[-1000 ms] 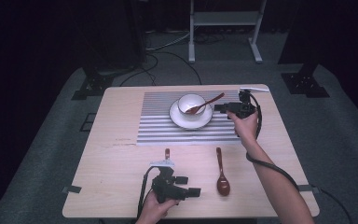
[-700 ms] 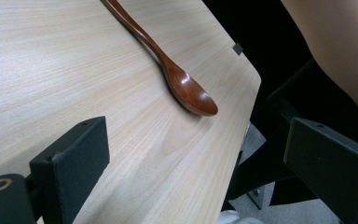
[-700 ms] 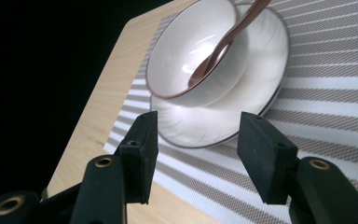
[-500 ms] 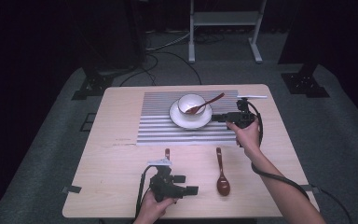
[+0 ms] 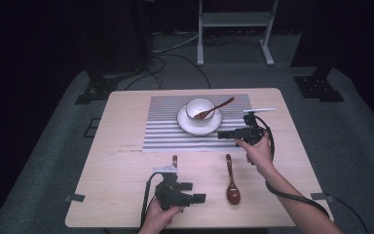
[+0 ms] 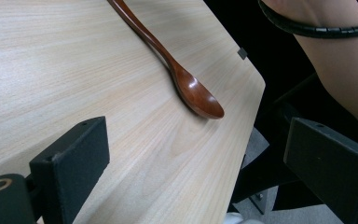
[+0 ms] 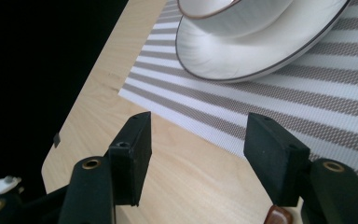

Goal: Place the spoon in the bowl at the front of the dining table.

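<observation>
At seven o'clock on the table (image 5: 121,146), we are holding the left gripper (image 5: 195,192) low near the front edge, its jaws pointing toward three o'clock. We are keeping those jaws wide apart with nothing between them, as the left gripper view makes plain. Just past them, toward three o'clock, a spoon (image 5: 231,180) is lying flat on the bare wood, bowl toward us and handle pointing to twelve. A second brown handle (image 5: 175,160) is peeking out at twelve o'clock of the left gripper, lying on the wood just in front of the mat (image 5: 160,126).

At the mat's twelve o'clock end a plate (image 5: 199,122) is carrying a bowl (image 5: 199,108), and another spoon (image 5: 213,109) is resting in that bowl with its handle leaning out toward two o'clock.

At three o'clock of the plate, we are holding the right gripper (image 5: 224,135) at the mat's right edge, its jaws pointing toward nine o'clock. Its jaws have just been opening and are standing apart with nothing between them; the right gripper view is looking through them at the plate's rim, which is lying beyond them, apart from both pads.
</observation>
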A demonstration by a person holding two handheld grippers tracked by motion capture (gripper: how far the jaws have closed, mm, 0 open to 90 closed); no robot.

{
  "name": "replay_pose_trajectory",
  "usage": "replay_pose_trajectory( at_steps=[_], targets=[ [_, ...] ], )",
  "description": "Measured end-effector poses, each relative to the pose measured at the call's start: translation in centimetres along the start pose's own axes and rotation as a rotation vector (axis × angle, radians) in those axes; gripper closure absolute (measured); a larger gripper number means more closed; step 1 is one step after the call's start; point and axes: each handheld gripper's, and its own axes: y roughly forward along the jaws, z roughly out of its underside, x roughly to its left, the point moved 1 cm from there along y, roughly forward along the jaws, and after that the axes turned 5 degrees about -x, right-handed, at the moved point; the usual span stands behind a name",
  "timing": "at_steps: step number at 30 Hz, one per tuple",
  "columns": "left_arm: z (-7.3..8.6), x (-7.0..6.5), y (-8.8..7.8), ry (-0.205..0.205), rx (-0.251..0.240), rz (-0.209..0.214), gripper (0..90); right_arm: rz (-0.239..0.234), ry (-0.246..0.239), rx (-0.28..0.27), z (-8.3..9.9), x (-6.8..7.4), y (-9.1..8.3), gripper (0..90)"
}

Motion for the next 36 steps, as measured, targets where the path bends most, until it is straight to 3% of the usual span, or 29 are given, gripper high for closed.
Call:
replay_pose_trajectory(
  at_steps=[8, 21, 36],
  targets=[
    [-0.1, 0.1, -0.2, 0.004, -0.003, -0.006, 5.5, -0.015, -0.025, 0.033, 1.5, 0.5, -0.1, 39.5],
    [-0.1, 0.2, -0.2, 0.003, -0.005, -0.01, 5.5, -0.025, -0.018, 0.053, 3.6, -0.1, -0.7, 38.4],
    [-0.1, 0.2, -0.3, 0.005, -0.003, -0.013, 5.5, -0.016, -0.078, 0.095, 5.5, 0.5, -1.2, 36.4]
  ],
)
